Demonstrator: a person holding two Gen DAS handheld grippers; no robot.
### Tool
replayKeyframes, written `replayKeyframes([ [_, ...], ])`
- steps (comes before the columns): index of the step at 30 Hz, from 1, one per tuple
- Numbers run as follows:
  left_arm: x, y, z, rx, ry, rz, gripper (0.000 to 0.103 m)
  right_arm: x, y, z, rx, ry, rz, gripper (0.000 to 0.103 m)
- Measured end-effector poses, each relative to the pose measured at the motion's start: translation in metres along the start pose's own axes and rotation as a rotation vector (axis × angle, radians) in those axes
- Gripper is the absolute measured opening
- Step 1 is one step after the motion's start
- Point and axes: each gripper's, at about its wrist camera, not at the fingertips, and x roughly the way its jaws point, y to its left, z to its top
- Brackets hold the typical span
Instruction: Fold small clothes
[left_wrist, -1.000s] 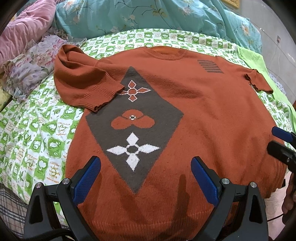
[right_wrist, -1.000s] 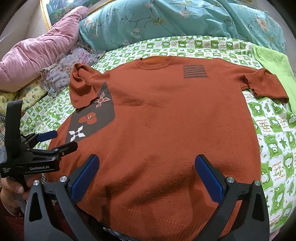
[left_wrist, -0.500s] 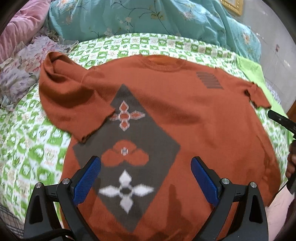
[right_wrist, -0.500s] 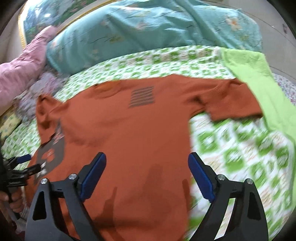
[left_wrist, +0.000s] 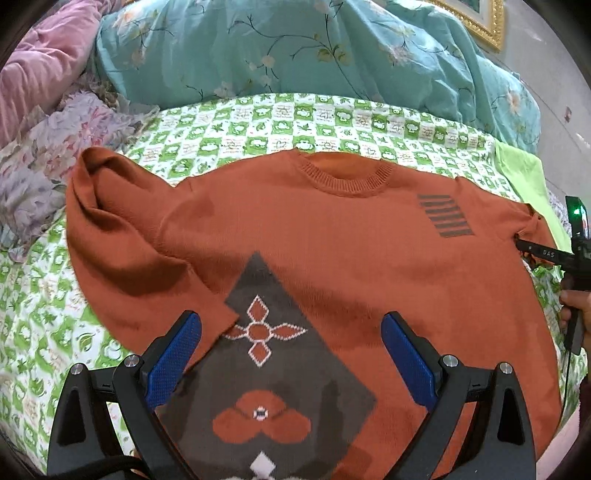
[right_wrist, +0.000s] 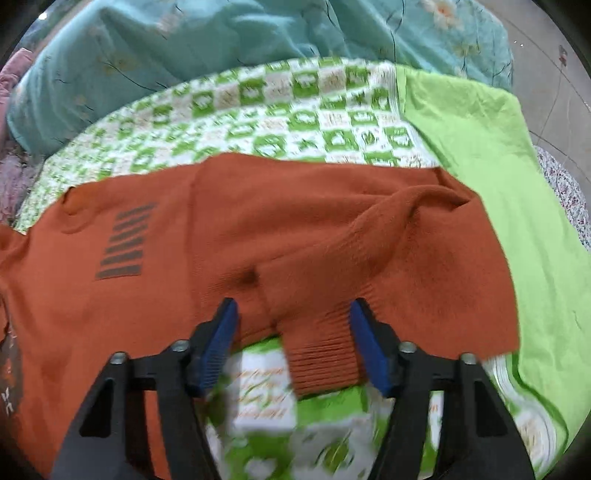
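Sweater (left_wrist: 332, 258), rust-orange knit with dark diamond motif, lies flat on the green-checked bedsheet (left_wrist: 258, 122), collar toward the teal pillows (left_wrist: 295, 48). Right gripper (right_wrist: 291, 332) sits directly at the right sleeve's ribbed cuff (right_wrist: 325, 354); jaws closing, cuff between them, pads not yet pressing. Sleeve's long axis runs away toward the sheet's right edge. Left gripper (left_wrist: 291, 354) hovers wide open over the folded-in left sleeve (left_wrist: 147, 288). Right hand nearer; knit soft, floppy

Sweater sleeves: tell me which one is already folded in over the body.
The sleeve by the purple floral bedding: its cuff overlaps the grey diamond. The other sleeve lies outward, between the closing right gripper's jaws.
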Motion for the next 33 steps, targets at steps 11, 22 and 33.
replayKeyframes([
  [11, 0.023, 0.011, -0.011, -0.038, 0.052, -0.045, 0.098, -0.045, 0.059, 0.010, -0.024, -0.078, 0.234, 0.005],
  [22, 0.000, 0.040, -0.024, -0.068, 0.017, -0.112, 0.098, -0.044, 0.251, 0.008, -0.117, 0.059, 0.779, 0.005],
  [33, 0.008, 0.061, -0.020, -0.087, 0.018, -0.146, 0.098, -0.007, 0.360, -0.011, -0.165, 0.225, 0.949, 0.007],
])
